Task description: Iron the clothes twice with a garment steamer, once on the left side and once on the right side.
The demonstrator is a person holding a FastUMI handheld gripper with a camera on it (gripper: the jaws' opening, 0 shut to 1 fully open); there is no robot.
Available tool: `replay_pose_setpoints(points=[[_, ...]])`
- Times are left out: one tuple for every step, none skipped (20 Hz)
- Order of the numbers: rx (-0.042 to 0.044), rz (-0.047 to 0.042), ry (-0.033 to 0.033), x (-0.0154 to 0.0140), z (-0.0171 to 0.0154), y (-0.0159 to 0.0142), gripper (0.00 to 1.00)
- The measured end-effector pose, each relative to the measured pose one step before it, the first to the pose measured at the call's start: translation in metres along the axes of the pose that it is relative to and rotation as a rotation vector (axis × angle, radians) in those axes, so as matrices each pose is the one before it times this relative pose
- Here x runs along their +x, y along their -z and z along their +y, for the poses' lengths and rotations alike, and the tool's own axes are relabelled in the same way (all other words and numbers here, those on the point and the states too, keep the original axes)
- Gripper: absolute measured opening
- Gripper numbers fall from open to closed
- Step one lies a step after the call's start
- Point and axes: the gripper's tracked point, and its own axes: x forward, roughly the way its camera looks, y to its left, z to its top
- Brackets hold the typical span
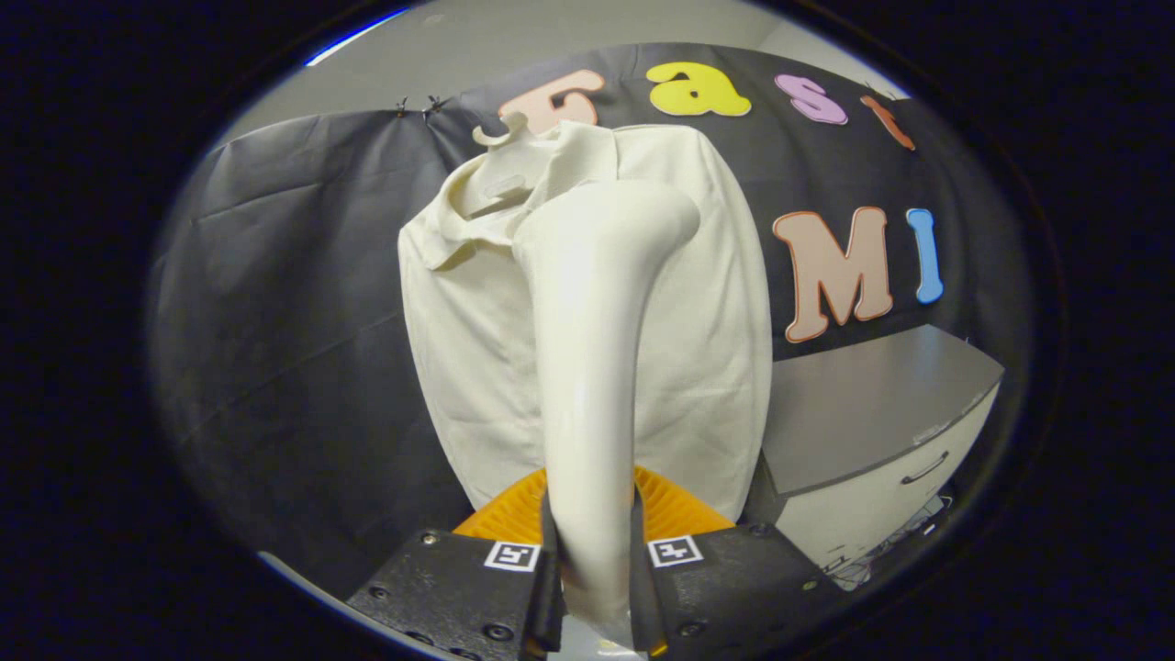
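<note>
Gripper (592,574) clamping steamer (597,367) handle, head seemingly against hanging shirt (707,321) beyond

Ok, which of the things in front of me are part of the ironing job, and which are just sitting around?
Job:
- garment steamer, gripped between the fingers
- gripper, shut on its handle
- cream polo shirt, hanging beyond the steamer
- hanger holding the shirt

Just there:
- grey-topped cabinet with a drawer, beside the shirt

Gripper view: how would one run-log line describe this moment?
gripper: shut on steamer | steamer: upright, head near shirt's upper chest | shirt: hanging on hanger | cabinet: beside shirt
</note>
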Motion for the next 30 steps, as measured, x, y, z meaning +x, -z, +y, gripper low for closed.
replay_pose_setpoints(points=[[0.01121, 0.01291, -0.00386, 0.00920, -0.00564, 0.00271, 0.29], [0.01216, 0.00514, -0.00602, 0.00845, -0.00540, 0.00416, 0.29], [0.01188, 0.01441, -0.00568, 0.00729, -0.00535, 0.00451, 0.29], [0.00758, 0.00881, -0.00188, 0.00760, -0.00554, 0.00352, 0.29], [-0.00519, 0.00561, -0.00183, 0.00660, -0.00446, 0.00353, 0.29], [-0.01540, -0.00856, -0.00200, 0.00462, -0.00132, 0.00248, 0.29], [-0.01838, 0.00050, -0.00612, 0.00309, -0.00002, 0.00447, 0.29], [-0.01000, 0.01112, -0.00301, 0.00393, -0.00248, 0.00439, 0.29], [0.00600, 0.00507, -0.00742, 0.00453, -0.00202, 0.00239, 0.29], [0.01551, 0.01388, -0.00571, 0.00529, -0.00170, 0.00576, 0.29], [0.01434, 0.00989, -0.00678, 0.00447, -0.00106, 0.00575, 0.29], [0.01063, 0.01271, -0.00356, 0.00243, -0.00083, 0.00909, 0.29], [0.00366, 0.01757, -0.00150, 0.00186, -0.00123, 0.00828, 0.29], [-0.00150, 0.01605, -0.00045, 0.00128, 0.00007, 0.01049, 0.29], [-0.00208, 0.01678, -0.00036, 0.00274, -0.00072, 0.00981, 0.29], [-0.00254, 0.01776, -0.00270, 0.00299, -0.00108, 0.00855, 0.29], [0.00024, 0.01508, -0.00046, 0.00172, -0.00119, 0.00765, 0.29], [0.00332, 0.01162, -0.00077, 0.00024, -0.00059, 0.00850, 0.29], [0.00644, 0.01210, 0.00048, 0.00098, -0.00059, 0.00754, 0.29], [0.00636, 0.01021, -0.00033, 0.00181, -0.00045, 0.00663, 0.29], [0.00290, 0.01282, 0.00132, 0.00221, -0.00177, 0.00582, 0.29], [0.00006, 0.00920, 0.00106, 0.00145, -0.00090, 0.00723, 0.29], [0.00123, 0.01253, 0.00176, 0.00100, -0.00165, 0.00640, 0.29], [0.00197, 0.01193, 0.00129, 0.00096, -0.00192, 0.00659, 0.29], [0.00253, 0.01123, 0.00030, 0.00132, -0.00185, 0.00646, 0.29], [0.00323, 0.01000, 0.00058, 0.00107, -0.00160, 0.00679, 0.29], [0.00428, 0.00791, -0.00203, 0.00220, -0.00128, 0.00565, 0.29], [0.00485, 0.00850, -0.00261, 0.00133, -0.00129, 0.00633, 0.29], [0.00226, 0.01128, -0.00105, 0.00145, -0.00166, 0.00614, 0.29], [0.00264, 0.00787, -0.00119, 0.00301, -0.00073, 0.00721, 0.29]])
